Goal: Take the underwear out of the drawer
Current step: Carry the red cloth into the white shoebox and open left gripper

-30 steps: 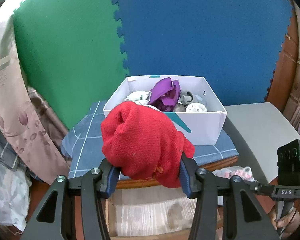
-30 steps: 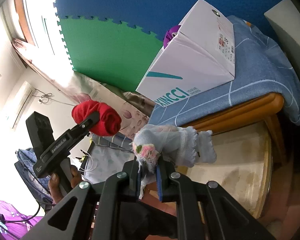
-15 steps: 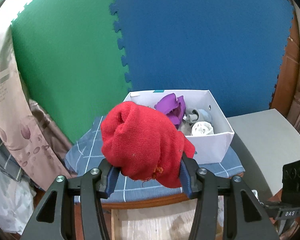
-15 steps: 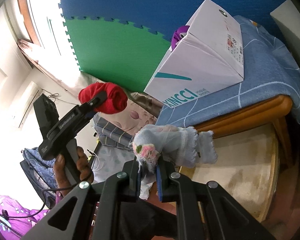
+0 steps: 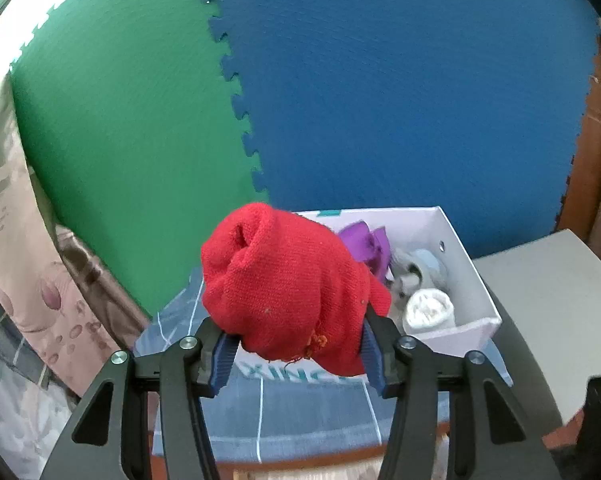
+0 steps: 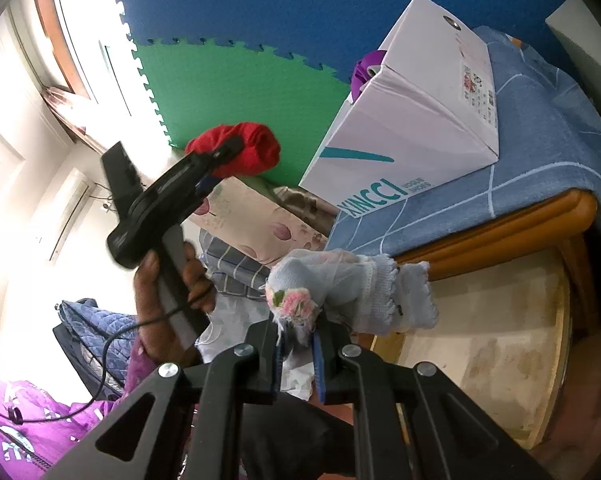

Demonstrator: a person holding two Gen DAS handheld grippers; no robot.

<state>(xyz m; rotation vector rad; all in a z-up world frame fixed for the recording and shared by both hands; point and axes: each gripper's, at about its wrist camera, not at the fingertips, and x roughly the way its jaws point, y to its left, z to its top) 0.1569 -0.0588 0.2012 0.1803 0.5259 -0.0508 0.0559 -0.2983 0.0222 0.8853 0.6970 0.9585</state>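
The left gripper's (image 5: 296,354) fingers clamp a red bundle (image 5: 288,284) near the white box (image 5: 466,254). The right gripper (image 6: 298,354) pinches a pale lacy garment (image 6: 352,284).

Domestic room: foam puzzle mats (image 5: 340,100) line the wall ahead of the fingers, floral curtain (image 5: 16,240) to their left, checked cloth (image 6: 540,160) covering wooden furniture.

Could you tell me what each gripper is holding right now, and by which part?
The left gripper clamps the red bundle across its lower end. The right gripper pinches the pale lacy garment at its end below the pink flower trim.
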